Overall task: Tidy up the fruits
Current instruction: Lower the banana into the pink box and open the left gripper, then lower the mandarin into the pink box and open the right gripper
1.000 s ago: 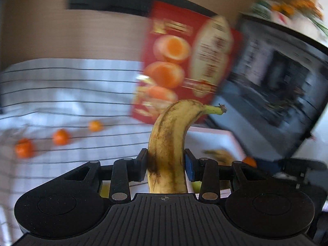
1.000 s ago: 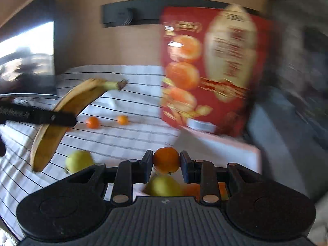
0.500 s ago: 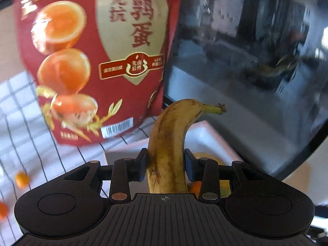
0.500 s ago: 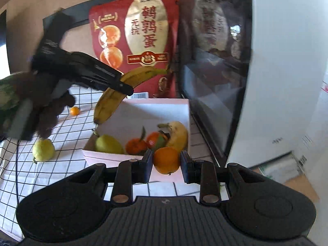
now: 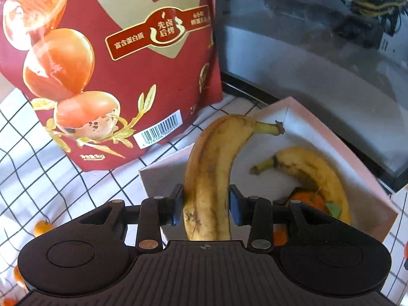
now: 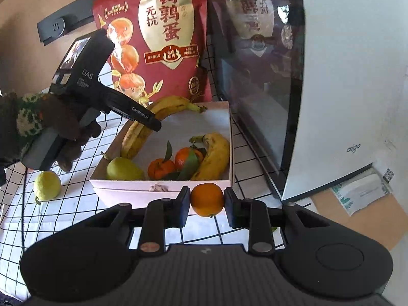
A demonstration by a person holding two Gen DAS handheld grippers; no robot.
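- The left gripper [image 5: 206, 205], jaws clamped on a banana [image 5: 211, 176], has swung from the open bench to above the pink box [image 6: 163, 191], centre frame.
- The right gripper [image 6: 207, 200] grips an orange [image 6: 207, 199] just before the box's near wall.
- Both fruits look ready to drop in.

I am seeing a yellow, brown-streaked banana [image 5: 209, 176], an orange mandarin [image 6: 207, 199], a pale pink box [image 6: 163, 191], a red-and-gold pouch [image 6: 163, 40], a yellow-green pear [image 6: 47, 185], and a white tablecloth [image 5: 33, 168] showing black grid lines.
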